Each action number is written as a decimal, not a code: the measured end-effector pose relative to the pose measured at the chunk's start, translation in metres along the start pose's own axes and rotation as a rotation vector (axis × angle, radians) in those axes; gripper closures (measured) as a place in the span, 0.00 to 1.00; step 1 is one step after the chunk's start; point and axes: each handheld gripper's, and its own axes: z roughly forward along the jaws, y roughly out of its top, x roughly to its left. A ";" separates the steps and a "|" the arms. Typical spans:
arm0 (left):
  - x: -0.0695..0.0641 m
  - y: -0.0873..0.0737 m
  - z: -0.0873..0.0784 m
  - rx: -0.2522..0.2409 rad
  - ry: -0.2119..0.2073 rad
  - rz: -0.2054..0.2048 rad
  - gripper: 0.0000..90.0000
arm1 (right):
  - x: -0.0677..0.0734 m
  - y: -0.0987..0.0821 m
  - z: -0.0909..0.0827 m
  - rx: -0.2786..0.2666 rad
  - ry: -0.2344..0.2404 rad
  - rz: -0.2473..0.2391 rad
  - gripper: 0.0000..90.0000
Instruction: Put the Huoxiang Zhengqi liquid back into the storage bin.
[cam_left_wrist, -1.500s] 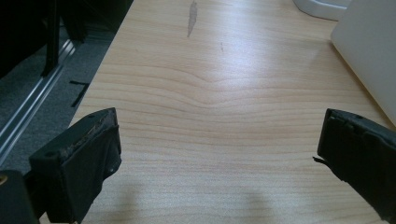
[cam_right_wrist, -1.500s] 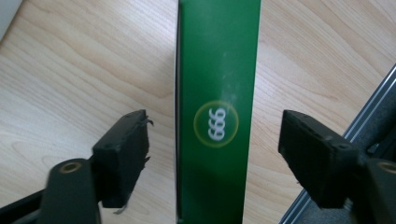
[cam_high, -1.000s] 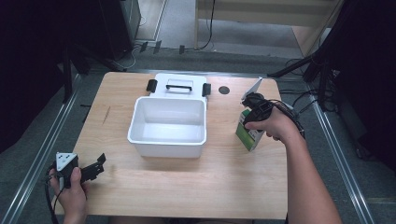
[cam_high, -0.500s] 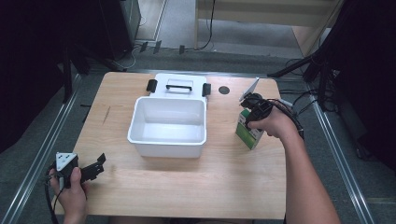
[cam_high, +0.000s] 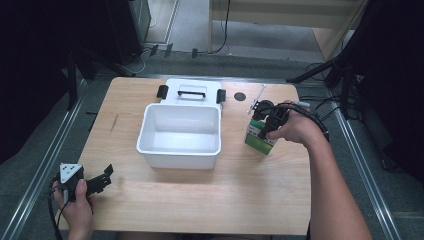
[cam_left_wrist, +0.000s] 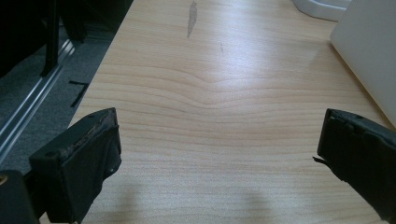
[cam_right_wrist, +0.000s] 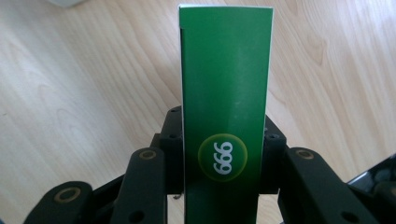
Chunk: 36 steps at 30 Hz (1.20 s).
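Your right gripper (cam_high: 266, 131) has just closed its fingers on the green box (cam_right_wrist: 226, 107), which now stands pinched just right of the white bin (cam_high: 181, 134) and looks lifted from where it stood a second ago. Judging by that, the bin comes next. Your left gripper (cam_high: 95, 181) waits, fingers spread, at the wooden tabletop (cam_high: 240, 195)'s near-left corner. Dark floor and cables surround the bin's tabletop.

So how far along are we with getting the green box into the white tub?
Done: the right gripper has just closed its jaws on the green box, which sits between them. In hand: the box is gripped beside the white tub. Left: carrying it over and dropping it in; probably then the lid lying behind the tub. The left gripper sits open near the table corner.
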 end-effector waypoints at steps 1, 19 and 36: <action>0.000 0.000 0.000 0.003 0.000 0.001 0.00 | 0.002 0.001 -0.003 -0.006 0.001 -0.023 0.72; 0.000 0.000 0.000 0.004 -0.002 0.002 0.00 | 0.009 0.025 -0.053 -0.078 0.003 -0.211 0.72; 0.000 0.000 0.000 0.004 -0.003 0.004 0.00 | 0.019 0.053 -0.101 -0.117 -0.003 -0.328 0.72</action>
